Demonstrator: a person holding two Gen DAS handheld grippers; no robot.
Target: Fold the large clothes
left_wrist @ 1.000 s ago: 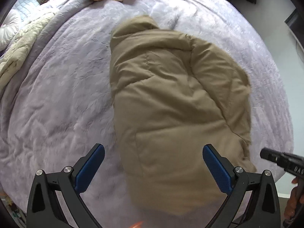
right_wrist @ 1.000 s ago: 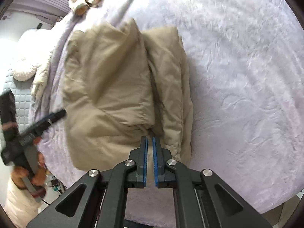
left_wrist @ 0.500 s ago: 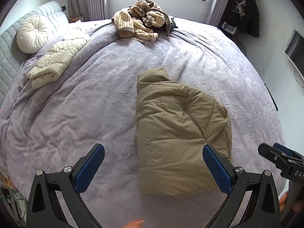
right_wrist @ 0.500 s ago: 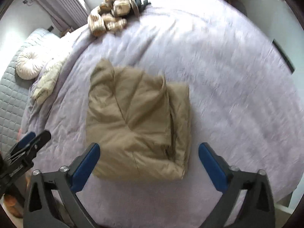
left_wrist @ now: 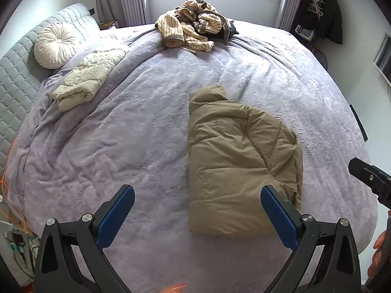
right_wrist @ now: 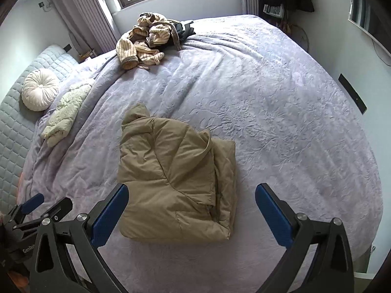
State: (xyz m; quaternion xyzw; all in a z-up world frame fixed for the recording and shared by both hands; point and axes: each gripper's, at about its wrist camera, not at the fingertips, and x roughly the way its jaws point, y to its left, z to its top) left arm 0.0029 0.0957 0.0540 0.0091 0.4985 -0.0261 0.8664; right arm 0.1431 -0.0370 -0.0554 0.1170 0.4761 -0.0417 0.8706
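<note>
A tan puffer jacket (left_wrist: 234,171) lies folded into a thick packet on the lilac bedspread (left_wrist: 127,141), collar end toward the window. In the right wrist view the same jacket (right_wrist: 176,183) sits just ahead of the jaws. My left gripper (left_wrist: 198,200) hangs open above the bed's near edge, nothing between its blue pads (left_wrist: 278,217). My right gripper (right_wrist: 190,205) is also wide open and empty, well above the jacket. Each gripper shows at the edge of the other's view: the right gripper (left_wrist: 371,183), the left gripper (right_wrist: 36,210).
A heap of striped beige clothing (left_wrist: 193,31) lies at the far side by the window. A folded cream garment (left_wrist: 85,78) and a round cushion (left_wrist: 55,45) sit at the left near the quilted headboard (left_wrist: 14,73). Cables (left_wrist: 9,219) trail on the floor at left.
Both grippers have risen and drawn back from the jacket, so it looks smaller and the whole bed shows. The right gripper went from shut to wide open.
</note>
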